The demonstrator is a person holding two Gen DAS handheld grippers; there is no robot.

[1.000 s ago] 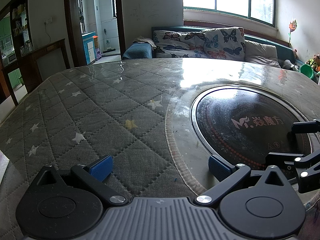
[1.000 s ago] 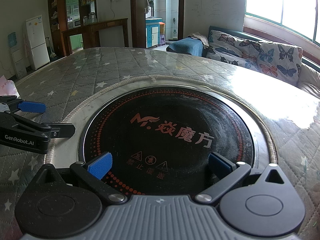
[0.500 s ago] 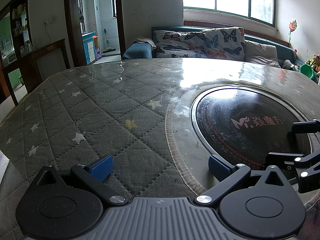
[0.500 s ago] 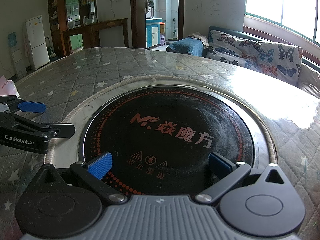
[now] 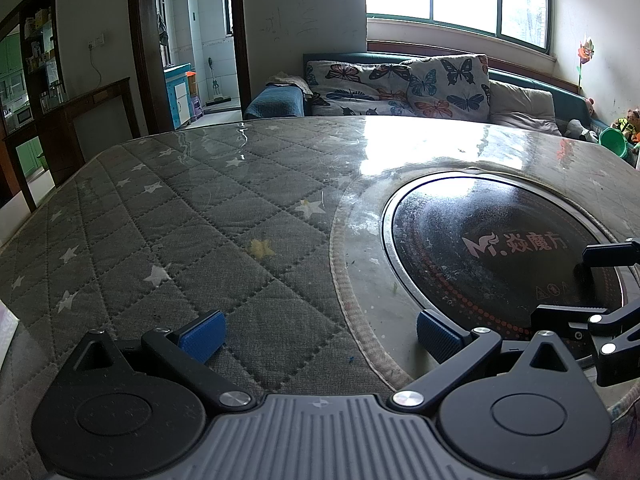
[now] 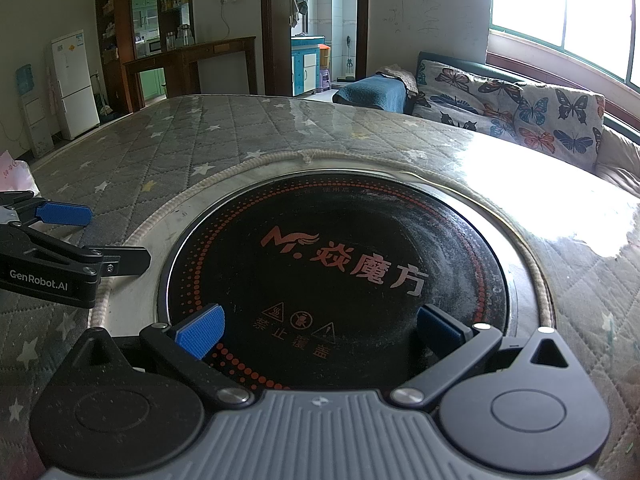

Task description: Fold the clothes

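Note:
No garment shows on the table in either view. My left gripper (image 5: 318, 334) is open low over the grey quilted star-print table cover (image 5: 180, 220), nothing between its blue pads. My right gripper (image 6: 320, 330) is open too, over the black round induction cooktop (image 6: 340, 260) set in the table's middle. In the left wrist view the right gripper (image 5: 600, 284) shows at the right edge above the cooktop (image 5: 500, 248). In the right wrist view the left gripper (image 6: 92, 236) shows at the left edge, its fingers apart.
A sofa with butterfly cushions (image 5: 400, 88) stands behind the table under the window. A blue folded cloth (image 6: 372, 92) lies on the sofa's end. A doorway (image 5: 200, 40), a wooden cabinet (image 6: 188, 64) and a white fridge (image 6: 74, 84) are further back. A pink-white object (image 6: 14, 172) sits at the table's left edge.

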